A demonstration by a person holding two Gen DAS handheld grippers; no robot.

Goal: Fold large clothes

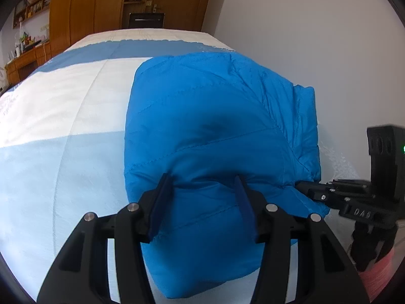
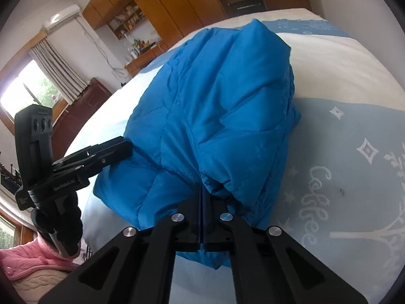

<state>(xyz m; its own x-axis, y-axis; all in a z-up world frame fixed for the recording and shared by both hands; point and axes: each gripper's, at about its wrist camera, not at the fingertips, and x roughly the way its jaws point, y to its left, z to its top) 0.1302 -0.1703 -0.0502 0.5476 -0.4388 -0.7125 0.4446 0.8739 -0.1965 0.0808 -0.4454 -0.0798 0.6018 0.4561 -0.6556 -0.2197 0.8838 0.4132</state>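
A bright blue puffer jacket (image 1: 210, 116) lies folded into a thick bundle on the bed. In the left wrist view my left gripper (image 1: 202, 185) straddles the near end of the bundle, and its blue pads (image 1: 162, 197) press into a fat fold of it. The right gripper (image 1: 302, 186) comes in from the right and meets the jacket's lower right corner. In the right wrist view the jacket (image 2: 222, 106) fills the middle, and the right gripper (image 2: 202, 188) has its pads tight together, with creased fabric gathered at the tips. The left gripper (image 2: 121, 147) bites the jacket's left side there.
The bed cover (image 1: 63, 126), white with pale blue bands, spreads to the left of the jacket and to its right (image 2: 341, 152). A white wall (image 1: 303, 50) runs close along the bed's right side. Wooden wardrobes (image 1: 101, 5) stand beyond the bed. A pink sleeve (image 2: 30, 261) shows behind the left gripper.
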